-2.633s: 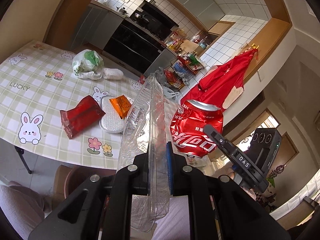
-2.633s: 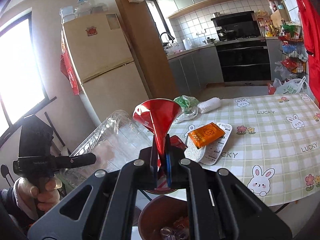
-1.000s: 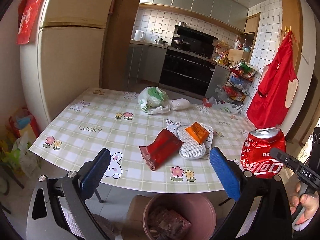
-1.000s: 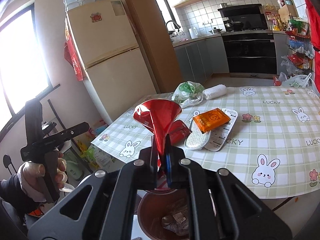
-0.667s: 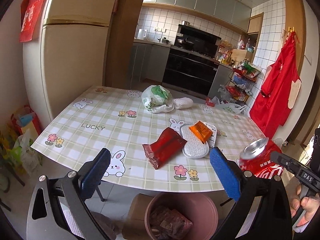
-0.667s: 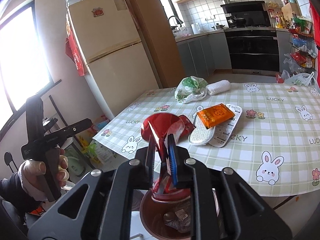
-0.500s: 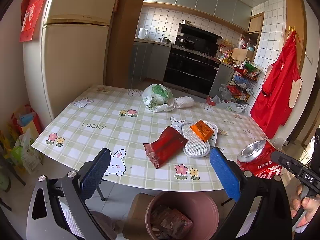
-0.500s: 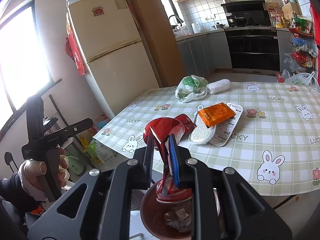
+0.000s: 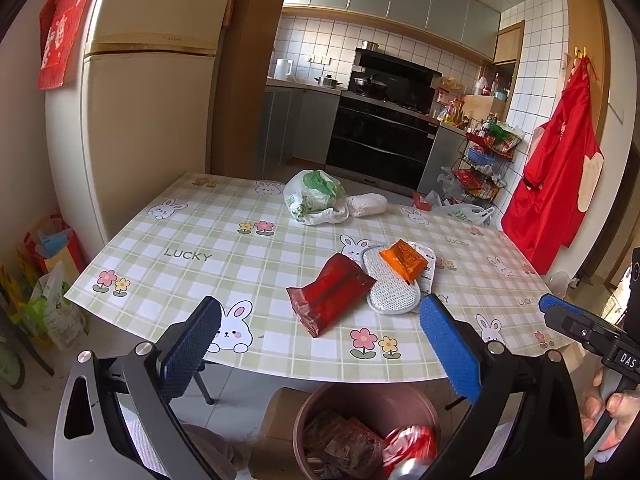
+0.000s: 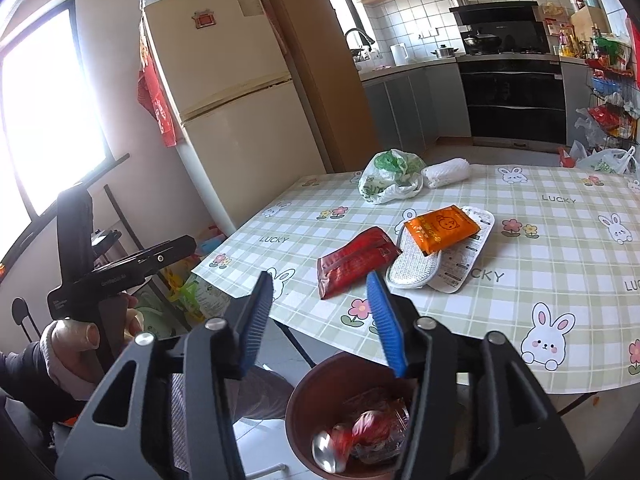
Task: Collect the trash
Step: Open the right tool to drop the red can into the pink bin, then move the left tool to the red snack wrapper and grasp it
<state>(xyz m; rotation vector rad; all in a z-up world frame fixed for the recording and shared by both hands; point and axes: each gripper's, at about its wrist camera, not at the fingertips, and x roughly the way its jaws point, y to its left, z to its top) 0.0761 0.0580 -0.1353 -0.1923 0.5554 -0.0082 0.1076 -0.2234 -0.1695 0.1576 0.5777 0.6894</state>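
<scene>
Both grippers are hanging over the brown trash bin (image 10: 304,412), which sits on the floor right at the near edge of the counter (image 9: 224,240). The left gripper (image 9: 320,340) has its blue pads spread wide with nothing between them. The right gripper (image 10: 320,312) is about half open, also empty. Down in the bin there's a crushed red soda can (image 10: 344,436) lying on its side on top of some clear plastic and wrappers; it's a bit blurry in both views.

Up on the counter, past the bin: a red snack packet (image 9: 330,294) closest to the edge, then a white mesh pad (image 9: 390,284) touching it, with an orange sachet (image 9: 404,260) resting on top of the pad. Way further back from the bin there's a white plastic bag with greens (image 9: 314,196), and a white roll (image 9: 368,204) just beside it.
</scene>
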